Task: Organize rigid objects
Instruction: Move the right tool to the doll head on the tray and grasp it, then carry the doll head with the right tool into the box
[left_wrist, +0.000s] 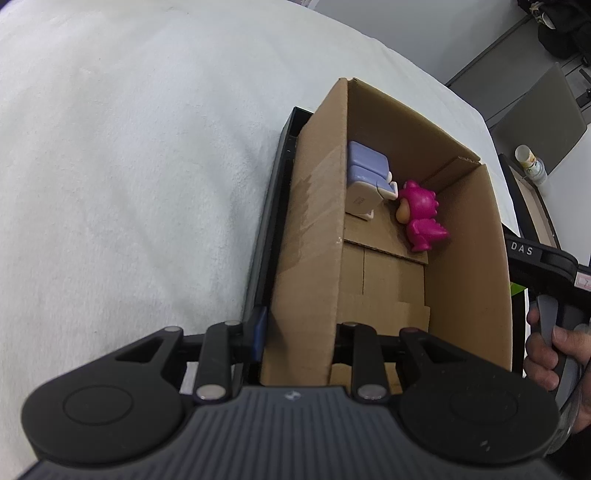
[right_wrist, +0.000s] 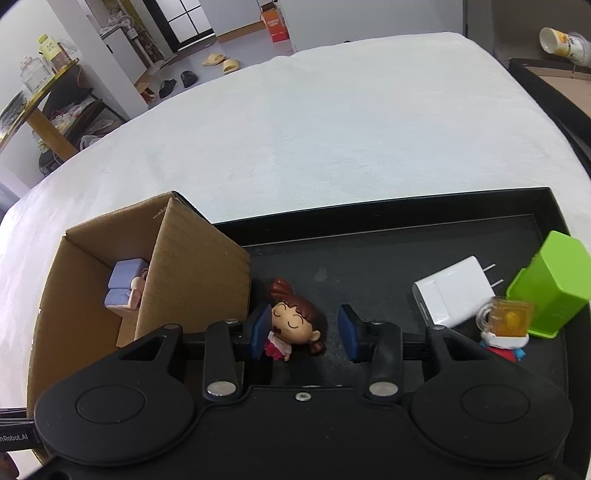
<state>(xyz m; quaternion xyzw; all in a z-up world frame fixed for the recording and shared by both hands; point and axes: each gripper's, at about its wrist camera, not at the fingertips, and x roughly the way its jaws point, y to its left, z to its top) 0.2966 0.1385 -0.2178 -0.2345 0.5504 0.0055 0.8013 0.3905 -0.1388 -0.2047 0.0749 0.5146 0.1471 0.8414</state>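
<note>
A small doll figurine (right_wrist: 295, 325) is found lying on its side on the black tray (right_wrist: 388, 229), just beside the cardboard box (right_wrist: 195, 266). Brown pigtailed hair, closed eyes and a pink-red dress are noted. The right gripper (right_wrist: 306, 330) is set around it: one blue pad touches the head, the other stands apart, so the jaws are not yet clamped. The left gripper (left_wrist: 299, 332) is closed on the box's near wall. A lilac-and-white item (left_wrist: 365, 173) and a magenta figure (left_wrist: 424, 218) are seen inside.
</note>
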